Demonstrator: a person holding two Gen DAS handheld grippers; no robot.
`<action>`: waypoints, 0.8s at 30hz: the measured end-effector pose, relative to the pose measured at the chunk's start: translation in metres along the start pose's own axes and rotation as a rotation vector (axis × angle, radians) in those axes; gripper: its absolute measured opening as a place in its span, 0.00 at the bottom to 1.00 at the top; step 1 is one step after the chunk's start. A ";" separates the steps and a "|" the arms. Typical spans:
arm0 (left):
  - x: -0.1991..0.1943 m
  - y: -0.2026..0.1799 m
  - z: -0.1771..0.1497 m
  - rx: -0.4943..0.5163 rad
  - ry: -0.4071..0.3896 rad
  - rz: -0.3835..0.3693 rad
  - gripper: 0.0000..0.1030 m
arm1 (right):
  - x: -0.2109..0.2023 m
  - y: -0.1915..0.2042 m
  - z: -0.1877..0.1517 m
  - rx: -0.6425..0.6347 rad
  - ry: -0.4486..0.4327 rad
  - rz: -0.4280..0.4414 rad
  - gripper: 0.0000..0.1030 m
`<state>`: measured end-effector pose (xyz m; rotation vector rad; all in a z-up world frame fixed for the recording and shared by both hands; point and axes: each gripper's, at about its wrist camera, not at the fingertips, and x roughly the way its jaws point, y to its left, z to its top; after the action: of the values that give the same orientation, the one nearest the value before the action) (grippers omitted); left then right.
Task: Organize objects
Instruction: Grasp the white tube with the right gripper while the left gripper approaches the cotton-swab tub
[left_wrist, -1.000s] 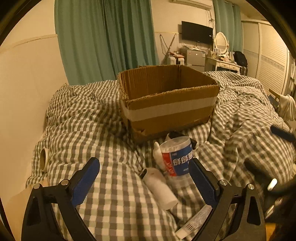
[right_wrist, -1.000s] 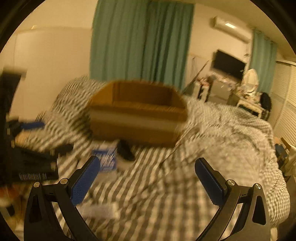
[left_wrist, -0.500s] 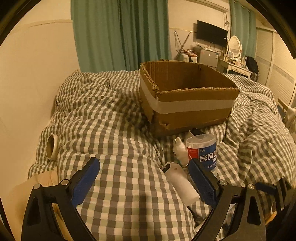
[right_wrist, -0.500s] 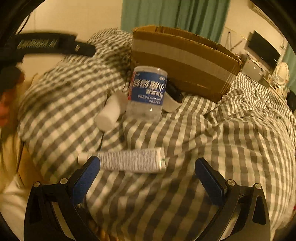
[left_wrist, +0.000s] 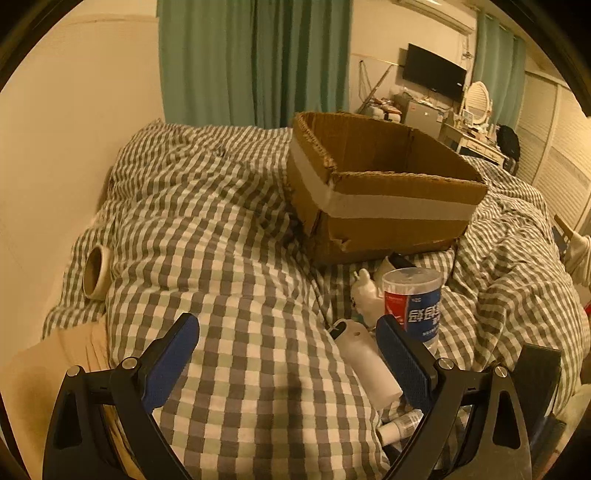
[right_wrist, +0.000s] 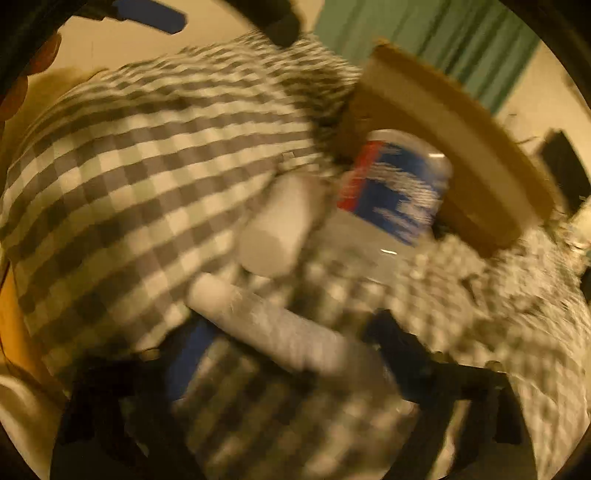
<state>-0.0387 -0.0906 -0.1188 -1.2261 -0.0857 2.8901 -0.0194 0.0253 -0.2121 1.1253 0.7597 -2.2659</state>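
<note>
On the checked duvet (left_wrist: 229, 258), in front of a brown cardboard box (left_wrist: 388, 192), lie a water bottle (left_wrist: 413, 302) with a blue and red label, a white cylinder bottle (left_wrist: 365, 362), a small white figure (left_wrist: 364, 293) and a white tube (left_wrist: 400, 424). My left gripper (left_wrist: 286, 343) hovers open over bare duvet, left of the pile. The right wrist view is blurred. There my right gripper (right_wrist: 295, 354) is low over the tube (right_wrist: 288, 332), which lies slantwise between its closing jaws. I cannot see the pads pressing on it. Beyond it are the white bottle (right_wrist: 280, 225) and water bottle (right_wrist: 395, 188).
A tape roll (left_wrist: 94, 273) lies at the duvet's left edge against the wall. Green curtains, a TV and a dresser stand far behind the box (right_wrist: 454, 155). A dark part of the other gripper (left_wrist: 541, 373) shows at lower right.
The right gripper has dropped towards the tube and rolled, and its jaws have narrowed around it. The left gripper has drifted left, so the box and pile now sit further right.
</note>
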 end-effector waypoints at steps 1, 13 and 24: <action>0.002 0.001 0.000 -0.003 0.004 0.001 0.96 | -0.001 -0.003 0.000 0.014 -0.006 0.016 0.64; 0.011 -0.023 -0.005 0.045 0.028 0.013 0.96 | -0.058 -0.066 -0.004 0.235 -0.172 0.018 0.13; 0.054 -0.073 -0.022 0.173 0.136 0.018 0.79 | -0.089 -0.127 -0.009 0.389 -0.253 -0.013 0.13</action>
<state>-0.0616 -0.0151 -0.1693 -1.3915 0.1725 2.7490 -0.0484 0.1398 -0.1109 0.9644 0.2321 -2.5732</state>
